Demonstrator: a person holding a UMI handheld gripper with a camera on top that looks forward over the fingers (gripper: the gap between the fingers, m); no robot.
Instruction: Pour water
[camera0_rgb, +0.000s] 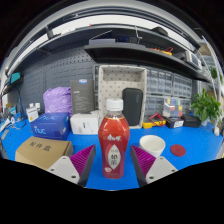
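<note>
A clear plastic bottle (113, 140) with a white cap and a red label stands upright on the blue table (195, 140), filled with reddish liquid. It stands between the 2 fingers of the gripper (113, 162), whose magenta pads (83, 158) flank its lower body on each side. The pads sit very near the bottle walls, but whether both press on it cannot be told from this view.

Taking the bottle as the landmark: to its right, just beyond the right finger, sits a small white cup (152, 144), and further right a red round lid (178, 150) lies flat on the table. To its left, near the left finger, is a brown cardboard box (42, 152); behind that a blue box (50, 126) and a purple bag (58, 100). Directly behind the bottle stands a white container (85, 123), with a dark rectangular object (132, 105) behind and to the right. Far right of the bottle is a green plant (207, 105). Shelving (120, 45) runs above and behind.
</note>
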